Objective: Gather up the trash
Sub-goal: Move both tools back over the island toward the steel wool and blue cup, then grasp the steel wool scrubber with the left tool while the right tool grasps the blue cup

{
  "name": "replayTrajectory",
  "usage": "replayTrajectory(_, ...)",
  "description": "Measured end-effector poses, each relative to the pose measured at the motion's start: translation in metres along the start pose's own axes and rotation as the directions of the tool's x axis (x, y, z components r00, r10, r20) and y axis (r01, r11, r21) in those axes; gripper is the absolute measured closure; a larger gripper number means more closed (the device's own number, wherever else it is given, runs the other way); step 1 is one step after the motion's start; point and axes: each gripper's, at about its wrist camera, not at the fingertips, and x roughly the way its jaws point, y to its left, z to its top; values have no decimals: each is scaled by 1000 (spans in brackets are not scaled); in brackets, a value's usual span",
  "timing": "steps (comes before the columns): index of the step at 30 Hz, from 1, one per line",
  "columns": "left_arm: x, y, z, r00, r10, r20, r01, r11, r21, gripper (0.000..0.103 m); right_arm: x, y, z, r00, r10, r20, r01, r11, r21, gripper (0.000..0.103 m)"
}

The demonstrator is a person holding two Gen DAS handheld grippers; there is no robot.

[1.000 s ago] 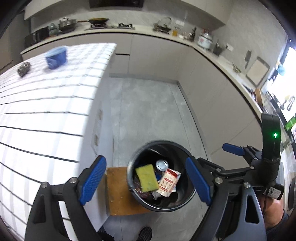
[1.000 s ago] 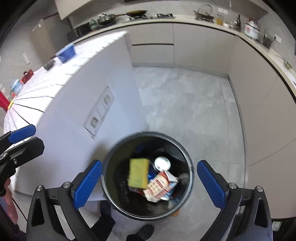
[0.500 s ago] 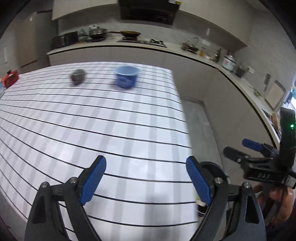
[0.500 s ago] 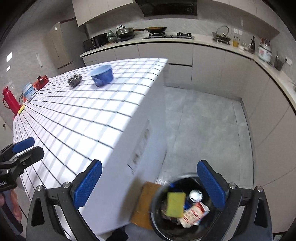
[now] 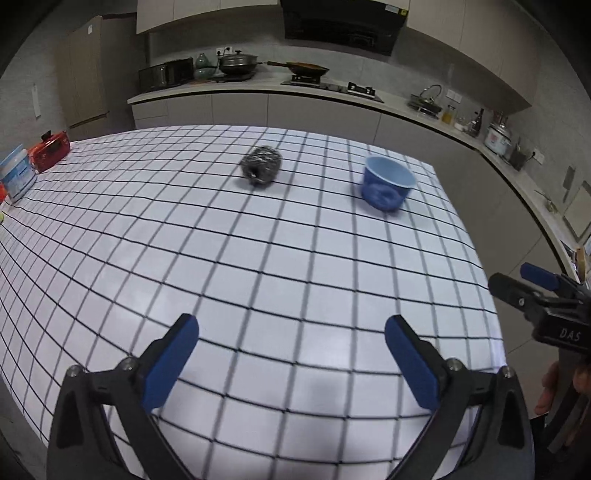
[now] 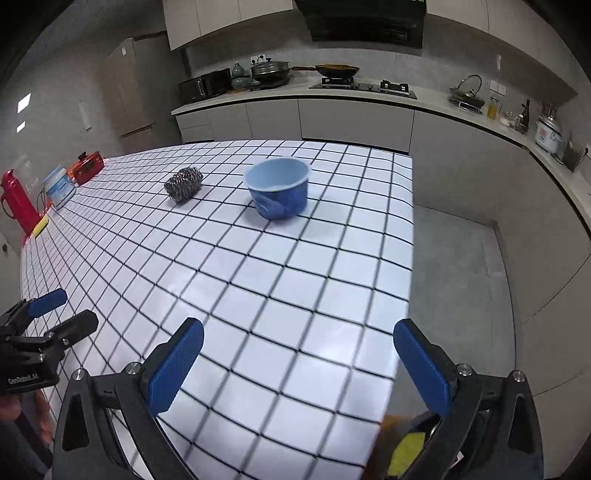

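Dim kitchen, glaring white tabletop (image 5: 258, 258), motion blur, dark fisheye corners.

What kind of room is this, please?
Most likely a home kitchen: a gas hob with a frying pan under an extractor hood, long counters with cabinets, and a rice cooker.

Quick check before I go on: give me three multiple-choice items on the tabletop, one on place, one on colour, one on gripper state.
1. Where is the grey steel-wool scrubber relative to the blue plastic cup, in the right wrist view?
A. left of it
B. inside it
C. right of it

2. What colour are the gripper pads?
A. red
B. blue
C. yellow

3. How are the left gripper and right gripper?
A. both shut on trash
B. one holds the cup
C. both open, empty

Answers: 1 A, it lies apart, leftward on the checked table. 2 B, the pads are blue. 3 C, only tabletop shows between the jaws.
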Motion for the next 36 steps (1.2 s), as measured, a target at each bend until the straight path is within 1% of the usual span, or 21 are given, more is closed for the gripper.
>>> replayTrajectory(5,24,17,21,1000,-3,-8,3,1000,20,0,22,20,24,1000,-27,2,27,1000,13,0)
replayTrajectory(8,32,23,34,1000,-6,11,5,999,49,0,35,23,38,999,-36,7,35,999,36,0)
replayTrajectory(10,39,28,44,1000,-23,21,22,998,52,0,43,24,45,999,-45,11,44,998,53,0)
replayTrajectory(14,63,32,65,998,-53,16,52,996,67,0,63,24,60,999,-44,1,44,995,95,0)
replayTrajectory(19,98,35,88,997,-79,-6,79,994,71,1,93,25,78,998,-64,-12,65,991,117,0)
replayTrajectory(23,119,38,103,995,-93,-20,94,993,69,5,116,23,91,997,-77,-24,80,989,121,0)
replayTrajectory(24,122,39,107,994,-107,-21,108,992,66,5,121,23,94,996,-82,-26,84,989,120,0)
replayTrajectory(26,127,39,113,993,-114,-15,115,991,66,7,128,23,98,996,-84,-27,87,989,121,0)
replayTrajectory(30,141,39,124,991,-128,-30,130,990,60,10,142,25,103,995,-90,-32,93,989,114,0)
replayTrajectory(32,146,39,126,990,-136,-39,138,989,59,16,146,27,104,995,-94,-35,98,990,105,0)
replayTrajectory(33,148,38,127,989,-139,-44,142,988,59,18,149,27,104,995,-98,-37,101,990,101,1)
replayTrajectory(34,149,37,127,988,-144,-49,147,987,61,23,150,27,104,994,-102,-38,106,989,100,8)
replayTrajectory(35,151,36,127,988,-147,-57,150,987,62,30,152,27,104,994,-103,-43,106,989,101,12)
replayTrajectory(36,153,34,127,987,-146,-62,150,986,65,31,155,26,104,994,-100,-52,105,989,105,20)
